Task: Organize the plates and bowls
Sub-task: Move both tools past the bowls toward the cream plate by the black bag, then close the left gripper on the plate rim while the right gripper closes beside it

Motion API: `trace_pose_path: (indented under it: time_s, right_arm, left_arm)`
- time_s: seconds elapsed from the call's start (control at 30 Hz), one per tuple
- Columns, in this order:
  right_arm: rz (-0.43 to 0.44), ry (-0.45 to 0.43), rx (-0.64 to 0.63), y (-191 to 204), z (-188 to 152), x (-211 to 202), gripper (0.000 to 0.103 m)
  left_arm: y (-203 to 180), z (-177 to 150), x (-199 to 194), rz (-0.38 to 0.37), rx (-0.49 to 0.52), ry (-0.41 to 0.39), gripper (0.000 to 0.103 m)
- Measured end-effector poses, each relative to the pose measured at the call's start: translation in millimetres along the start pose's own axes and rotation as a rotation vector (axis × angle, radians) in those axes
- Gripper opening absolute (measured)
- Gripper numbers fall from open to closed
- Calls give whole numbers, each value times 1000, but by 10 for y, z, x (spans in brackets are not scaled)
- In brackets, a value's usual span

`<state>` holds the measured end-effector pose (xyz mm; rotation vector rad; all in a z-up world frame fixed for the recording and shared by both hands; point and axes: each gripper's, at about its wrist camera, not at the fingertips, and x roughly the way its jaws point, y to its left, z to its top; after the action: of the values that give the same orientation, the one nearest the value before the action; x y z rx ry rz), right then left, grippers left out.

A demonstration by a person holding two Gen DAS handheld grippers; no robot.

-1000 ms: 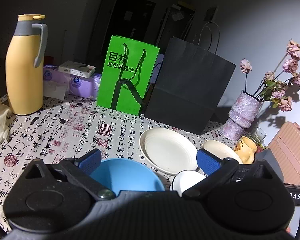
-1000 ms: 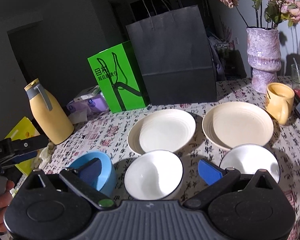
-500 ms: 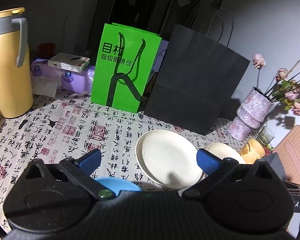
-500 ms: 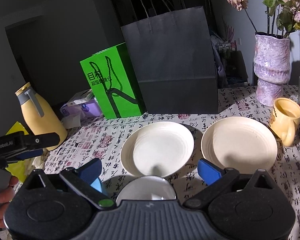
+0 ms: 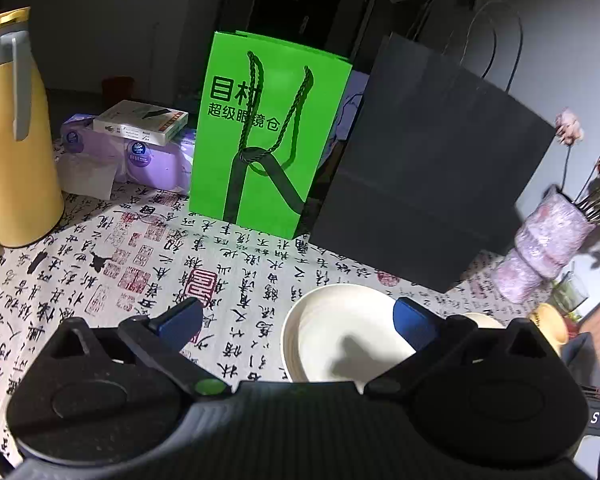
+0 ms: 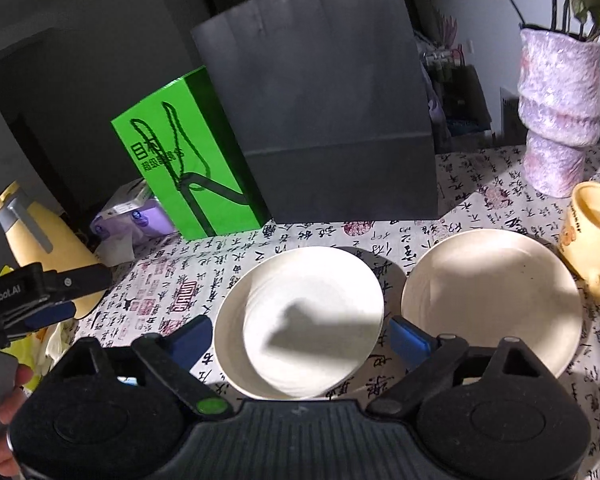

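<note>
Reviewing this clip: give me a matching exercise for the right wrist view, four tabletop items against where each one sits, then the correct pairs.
Things:
1. white plate
2. yellow mug
3. green bag
4. yellow flask

Places:
A. far left edge of the view, behind the other gripper
B. between the right gripper's open fingers
C. right edge, in front of the purple vase
D. standing left of the black paper bag

Pairs: 1-B, 2-C, 3-D, 4-A
</note>
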<state>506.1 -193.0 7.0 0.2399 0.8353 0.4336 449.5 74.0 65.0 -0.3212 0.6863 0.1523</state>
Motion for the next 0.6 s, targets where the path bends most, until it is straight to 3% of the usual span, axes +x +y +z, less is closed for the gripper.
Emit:
trace_pose_path:
  time_s: [0.27, 0.43, 0.6]
  right_arm:
    - [-35, 64, 24, -94, 55, 420, 81]
    - [-42, 101, 38, -167, 22, 596, 68]
    - [-61, 130, 52, -249, -17, 739, 55]
  left_arm:
    - [-72, 71, 465, 49, 36, 74, 103]
    - [-64, 76, 759, 114, 51, 125, 103]
    - [-53, 28, 951, 122, 78, 156, 102]
